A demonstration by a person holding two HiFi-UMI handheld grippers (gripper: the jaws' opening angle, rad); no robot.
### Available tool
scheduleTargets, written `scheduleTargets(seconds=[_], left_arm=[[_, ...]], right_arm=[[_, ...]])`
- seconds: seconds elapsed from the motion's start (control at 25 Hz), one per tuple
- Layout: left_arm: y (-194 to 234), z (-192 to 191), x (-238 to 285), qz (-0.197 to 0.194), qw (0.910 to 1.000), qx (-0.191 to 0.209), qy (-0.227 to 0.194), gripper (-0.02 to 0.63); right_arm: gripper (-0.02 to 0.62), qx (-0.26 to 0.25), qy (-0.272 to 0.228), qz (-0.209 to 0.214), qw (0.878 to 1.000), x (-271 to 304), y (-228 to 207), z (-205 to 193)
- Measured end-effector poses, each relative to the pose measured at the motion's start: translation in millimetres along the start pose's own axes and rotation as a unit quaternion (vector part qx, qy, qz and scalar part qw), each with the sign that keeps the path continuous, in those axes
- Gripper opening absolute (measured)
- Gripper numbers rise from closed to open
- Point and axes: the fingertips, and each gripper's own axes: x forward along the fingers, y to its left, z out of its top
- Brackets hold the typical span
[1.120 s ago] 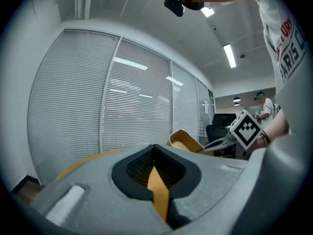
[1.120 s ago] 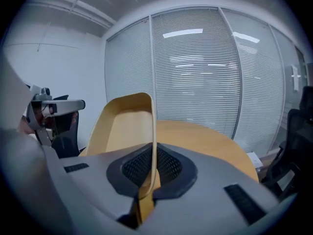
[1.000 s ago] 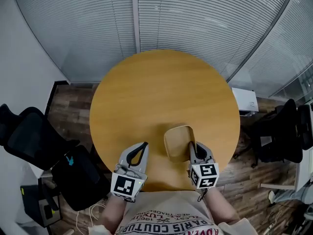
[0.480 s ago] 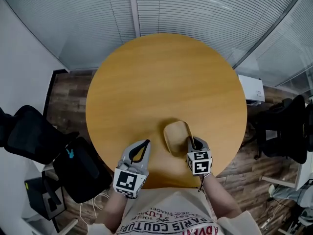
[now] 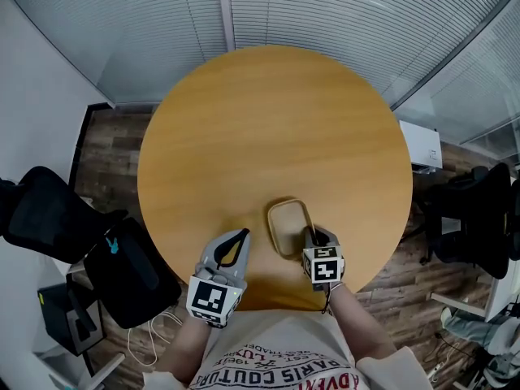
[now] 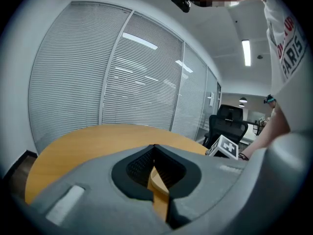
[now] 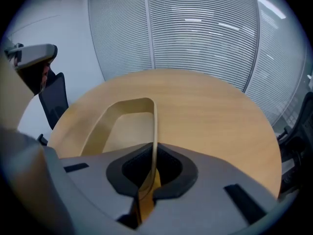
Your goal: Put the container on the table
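Since R gripper point(image 5: 312, 235) is clamped shut on container's point(image 5: 288, 226) right wall, w/ container low at table's point(image 5: 268, 128) near edge, settle base flat before letting go. L gripper point(image 5: 241, 236) closed, empty, just beside.

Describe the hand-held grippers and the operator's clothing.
The left hand-held gripper and right hand-held gripper match: grey moulded bodies, black ribbed pads inside tapering jaws, and a white cube with black square markers at the back of each. The person wears a pale T-shirt with red lettering; forearms uncovered.
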Motion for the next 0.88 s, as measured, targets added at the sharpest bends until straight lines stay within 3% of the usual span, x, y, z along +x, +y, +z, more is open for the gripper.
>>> scheduleTargets(seconds=[0.4,0.56,0.68,0.76,0.88], left_arm=[[-5.5,4.2,-3.0,0.007,0.9999,0.009,0.002,0.006],[-6.8,3.2,-6.7,0.010,0.9999,0.013,0.006,0.006],[-6.4,8.2,-6.5,0.014,0.9998,0.014,0.000,0.006],[-6.6,13.2,-6.1,0.017,0.9997,0.013,-0.007,0.006],[-10.0,19.6,-5.9,0.020,0.9995,0.016,-0.016,0.006]], right_arm=[[0.035,0.003,0.017,0.000,1.000,6.3,-6.9,-11.4],[0.107,0.022,0.007,0.007,1.000,5.2,-8.8,-7.3],[0.167,0.046,-0.016,0.019,0.999,-3.1,-7.3,6.0],[0.163,0.063,-0.046,0.027,0.997,-13.9,-7.2,23.4],[0.103,0.056,-0.096,0.035,0.993,-36.9,-6.0,56.2]])
